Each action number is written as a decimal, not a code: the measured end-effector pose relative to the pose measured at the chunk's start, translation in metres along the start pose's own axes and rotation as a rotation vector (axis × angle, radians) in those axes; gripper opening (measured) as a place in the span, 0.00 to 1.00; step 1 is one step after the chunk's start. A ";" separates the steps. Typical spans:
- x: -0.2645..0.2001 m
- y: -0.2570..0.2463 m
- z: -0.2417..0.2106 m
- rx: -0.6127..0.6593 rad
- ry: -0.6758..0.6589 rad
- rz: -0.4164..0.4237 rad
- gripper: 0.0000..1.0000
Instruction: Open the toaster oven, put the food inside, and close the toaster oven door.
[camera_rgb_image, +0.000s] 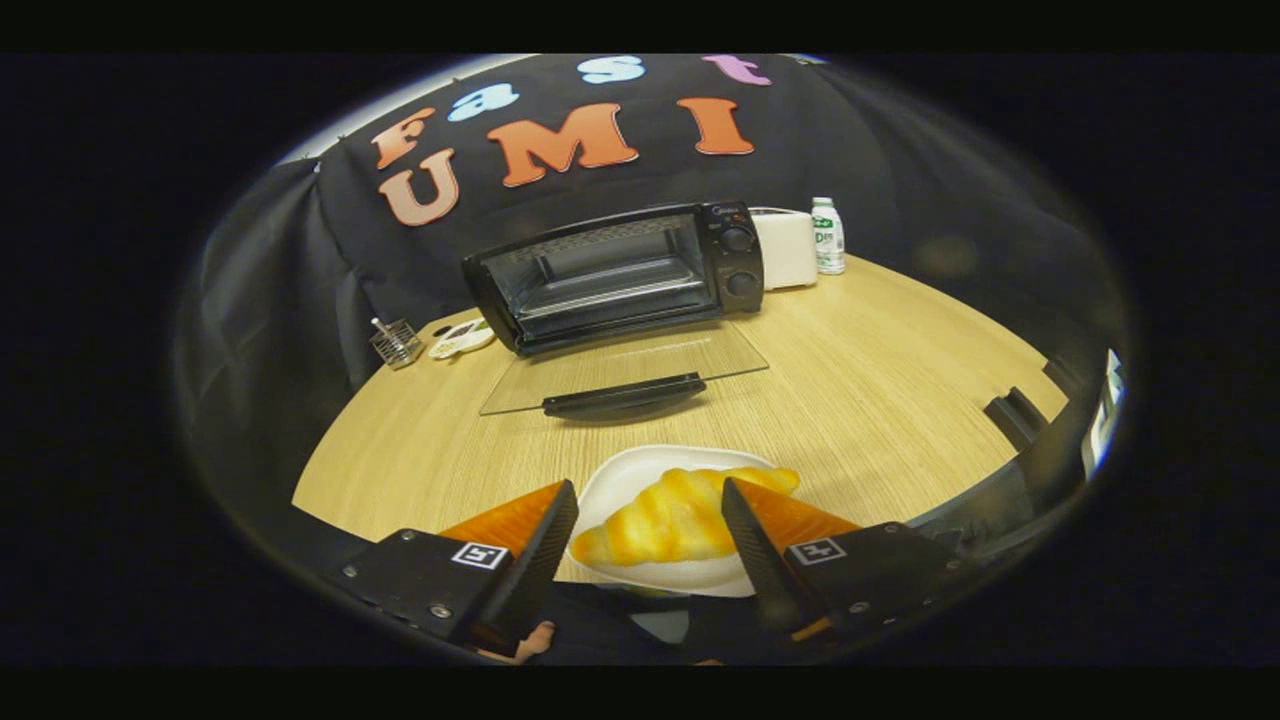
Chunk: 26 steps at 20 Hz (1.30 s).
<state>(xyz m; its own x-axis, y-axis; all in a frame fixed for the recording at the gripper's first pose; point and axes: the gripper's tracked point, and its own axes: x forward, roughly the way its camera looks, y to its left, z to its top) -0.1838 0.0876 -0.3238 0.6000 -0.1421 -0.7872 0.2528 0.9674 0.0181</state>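
Oven (615, 275) at far side of surface (880, 380), door (625, 372) already down flat: we count opening done. Croissant (672, 515) on plate (625, 480), near edge, between our wide-spread fingers (548, 545), not gripped. Loading and closing left.

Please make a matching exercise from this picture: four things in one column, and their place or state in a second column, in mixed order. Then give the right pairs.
Things:
1. toaster oven door
2. croissant
3. bottle
4. gripper

Places or states:
A. stands at the far table edge, beside a white appliance
B. lies on the white plate, between the fingers
C. folded down flat, glass panel over the table
D. open, fingers apart on either side of the food

Pairs: 1-C, 2-B, 3-A, 4-D
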 end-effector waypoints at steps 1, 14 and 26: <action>-0.003 0.000 0.001 -0.033 -0.013 -0.001 0.86; 0.018 -0.020 -0.026 -0.210 0.071 0.017 0.89; 0.039 -0.021 -0.029 0.075 0.112 -0.186 0.87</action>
<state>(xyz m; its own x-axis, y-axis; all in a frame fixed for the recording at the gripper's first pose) -0.1872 0.0681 -0.3725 0.4510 -0.2879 -0.8448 0.4092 0.9079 -0.0909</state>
